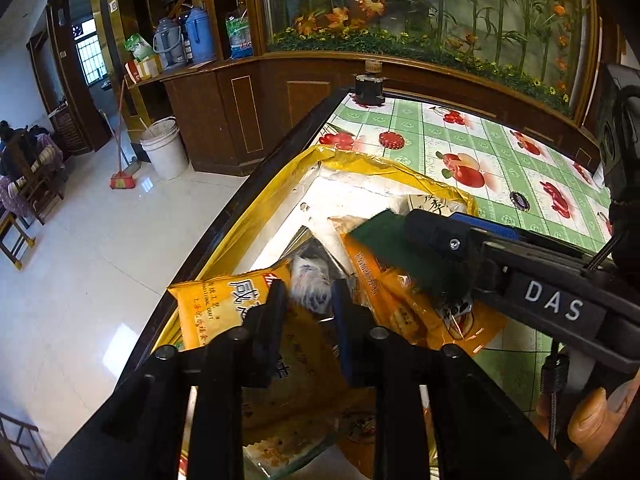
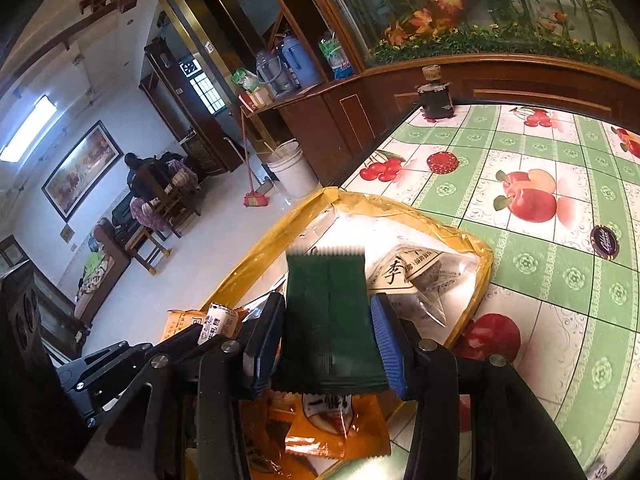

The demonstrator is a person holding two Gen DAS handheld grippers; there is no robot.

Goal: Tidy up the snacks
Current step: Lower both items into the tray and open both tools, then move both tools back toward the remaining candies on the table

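A big yellow bag (image 1: 256,216) with a silvery inside lies open at the table's left edge, holding several snack packets. My right gripper (image 2: 327,308) is shut on a dark green packet (image 2: 328,320) and holds it above the bag, beside a clear packet with black lettering (image 2: 412,276). My left gripper (image 1: 308,294) hovers over the orange packets (image 1: 208,308) at the bag's near end. Its jaws stand a little apart. A small white packet (image 1: 310,284) sits blurred at its fingertips, and I see no pad pressing on it. From the right wrist, this white packet (image 2: 218,322) stands tilted.
The table wears a green checked cloth with fruit prints (image 2: 540,280). On it are a dark jar (image 2: 434,96) at the far edge, a red disc (image 2: 442,162) and a dark round disc (image 2: 604,240). Left of the table edge lies tiled floor with a white bucket (image 1: 164,148) and a broom (image 1: 122,178).
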